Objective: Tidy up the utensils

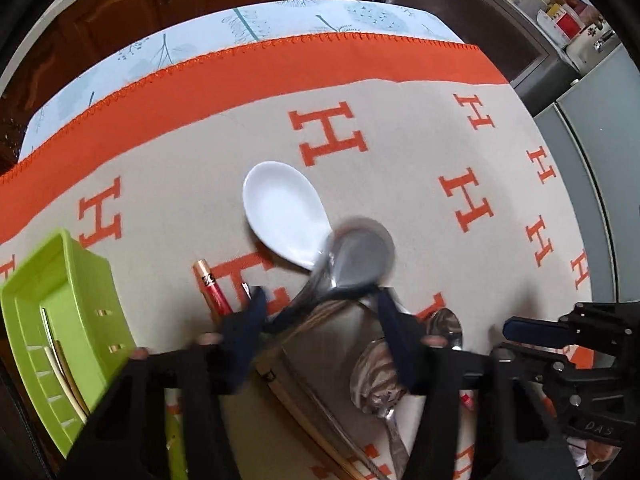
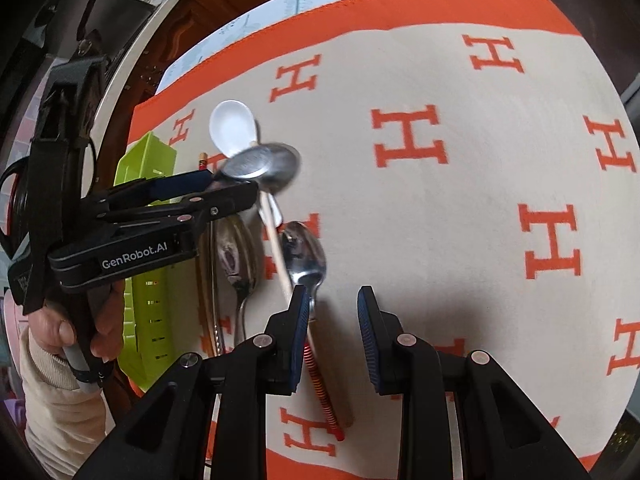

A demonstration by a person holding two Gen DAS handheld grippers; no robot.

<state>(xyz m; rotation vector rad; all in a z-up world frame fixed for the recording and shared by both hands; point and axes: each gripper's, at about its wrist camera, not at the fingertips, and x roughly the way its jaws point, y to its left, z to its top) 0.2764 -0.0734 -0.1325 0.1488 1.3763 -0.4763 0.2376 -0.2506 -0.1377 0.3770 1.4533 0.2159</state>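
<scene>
- My right tool (image 2: 334,320) hangs nose-down over the cloth (image 2: 460,220) with its jaws partly apart and nothing between them. Its left pad sits just beside a small spoon (image 2: 308,256) and a red-banded chopstick (image 2: 324,392). I judge it is lined up for one of those two next.
- My left tool (image 1: 320,296) is clenched on the handle of a steel spoon (image 1: 360,256). In the right wrist view the jaws meet just behind the bowl. The bowl is blurred and appears to ride above the other pieces. The grip is near the bowl, probably because that was the end within reach.
- Under and beside the left tool, a big spoon (image 1: 380,380) lies on the table with more chopsticks alongside. These loose pieces are bunched together and partly crossing, so each has to be picked singly.
- To the left stands the green tray (image 1: 80,320), open-topped with slotted walls. A few pale sticks (image 1: 60,364) already lie inside it. I cannot see anything else in it. I take it as the place for the utensils.
- Farther out, a white spoon (image 1: 284,216) lies bowl-up on the cloth, partly behind the held spoon and not yet sorted.
</scene>
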